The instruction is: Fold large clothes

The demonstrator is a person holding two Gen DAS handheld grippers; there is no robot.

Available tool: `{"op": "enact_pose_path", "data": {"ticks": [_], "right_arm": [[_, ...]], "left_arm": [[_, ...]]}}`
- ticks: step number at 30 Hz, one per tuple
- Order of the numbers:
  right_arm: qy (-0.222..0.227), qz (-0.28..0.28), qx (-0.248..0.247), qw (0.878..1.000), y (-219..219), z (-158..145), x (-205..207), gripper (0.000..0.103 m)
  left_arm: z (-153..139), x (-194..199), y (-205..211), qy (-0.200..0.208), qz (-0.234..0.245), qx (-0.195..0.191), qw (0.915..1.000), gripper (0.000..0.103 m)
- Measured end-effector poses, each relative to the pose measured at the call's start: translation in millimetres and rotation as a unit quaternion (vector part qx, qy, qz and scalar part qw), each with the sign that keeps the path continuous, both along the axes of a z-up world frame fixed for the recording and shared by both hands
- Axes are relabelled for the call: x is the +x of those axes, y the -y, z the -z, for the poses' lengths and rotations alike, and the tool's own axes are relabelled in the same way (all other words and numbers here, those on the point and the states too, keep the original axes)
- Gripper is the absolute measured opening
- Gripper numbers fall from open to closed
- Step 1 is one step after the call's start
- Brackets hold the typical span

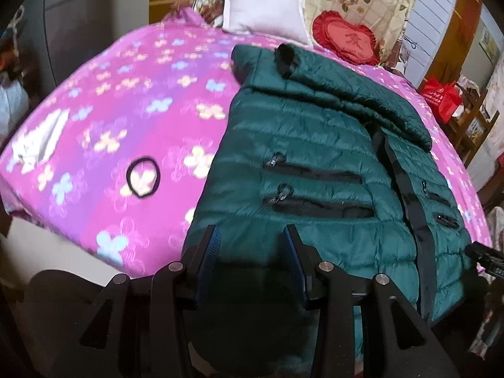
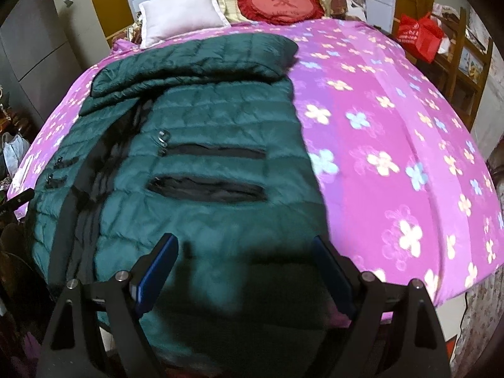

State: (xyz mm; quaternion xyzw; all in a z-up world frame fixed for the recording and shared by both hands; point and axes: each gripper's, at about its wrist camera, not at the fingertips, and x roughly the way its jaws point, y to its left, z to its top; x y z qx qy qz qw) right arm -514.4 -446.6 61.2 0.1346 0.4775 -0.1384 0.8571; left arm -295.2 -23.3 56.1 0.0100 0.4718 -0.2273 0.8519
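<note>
A dark green quilted jacket [image 1: 308,170] lies flat on a bed's pink flowered cover [image 1: 119,100], one sleeve folded across its far end. The left gripper [image 1: 250,245] hovers over the near hem with jaws part-spread and empty; the right gripper [image 2: 244,252] hangs wide apart. A black hair tie [image 1: 143,177] lies left of the jacket, with a white pillow [image 2: 181,12] and red heart cushion [image 2: 280,1] beyond.

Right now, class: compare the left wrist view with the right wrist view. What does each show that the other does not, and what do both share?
Only the left wrist view shows the black hair tie on the pink bedspread and the sleeve's dark cuff.

Only the right wrist view shows the bare stretch of bedspread to the right of the jacket.

Both show the green puffer jacket with a sleeve folded across it, its zip pockets, the white pillow, the red heart cushion and the red bag.
</note>
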Motion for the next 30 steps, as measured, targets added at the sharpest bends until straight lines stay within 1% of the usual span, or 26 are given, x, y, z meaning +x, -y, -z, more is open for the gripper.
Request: {"op": "enact_pose_path", "data": {"ticks": [3,4,8,10,12,13,14,16,18,19,23,26,28,29,30], "right_arm": [[-0.008,0.007,0.012,1.0,11,5,-9,0.09],[-0.011,0.008,0.02,1.0,15,8,-11,0.09],[-0.019,0.002,0.066,0.998,25,20,-18,0.09],[-0.022,-0.004,0.07,0.997,27,24,-20,0.09],[-0.021,-0.009,0.076,0.997,27,26,-21,0.09],[-0.019,-0.011,0.082,0.996,27,27,-21,0.09],[-0.017,-0.015,0.093,0.995,28,28,-21,0.09],[-0.011,-0.021,0.101,0.995,27,29,-20,0.091],[-0.009,-0.03,0.101,0.994,25,30,-18,0.091],[-0.009,-0.038,0.104,0.994,23,30,-17,0.091],[-0.001,-0.058,0.121,0.991,19,30,-16,0.093],[0.008,-0.06,0.126,0.99,20,30,-17,0.093],[0.019,-0.063,0.138,0.988,20,30,-19,0.092],[0.023,-0.065,0.138,0.988,19,30,-20,0.09],[0.025,-0.068,0.134,0.988,18,30,-20,0.083]], "left_arm": [[5,2,-9,-0.015,-0.001,-0.004,0.9999,0.025],[6,3,-12,-0.019,-0.001,-0.005,0.9998,0.027],[10,3,-25,-0.04,-0.002,-0.009,0.9992,0.028],[11,4,-34,-0.048,-0.009,-0.015,0.9987,0.028],[12,5,-41,-0.054,-0.013,-0.023,0.9982,0.031],[13,6,-43,-0.056,-0.013,-0.025,0.998,0.034],[16,6,-44,-0.063,-0.012,-0.025,0.9976,0.038],[25,7,-43,-0.088,-0.006,-0.03,0.9957,0.038],[31,8,-42,-0.113,-0.001,-0.046,0.9926,0.039],[30,7,-40,-0.107,0.002,-0.047,0.9931,0.042],[29,3,-30,-0.089,0.019,-0.023,0.9956,0.044],[28,-1,-22,-0.088,0.041,-0.015,0.9952,0.044],[28,-4,-20,-0.083,0.047,-0.008,0.9954,0.044],[28,-3,-19,-0.082,0.047,-0.007,0.9955,0.044],[27,-4,-17,-0.079,0.049,-0.005,0.9956,0.042]]}}
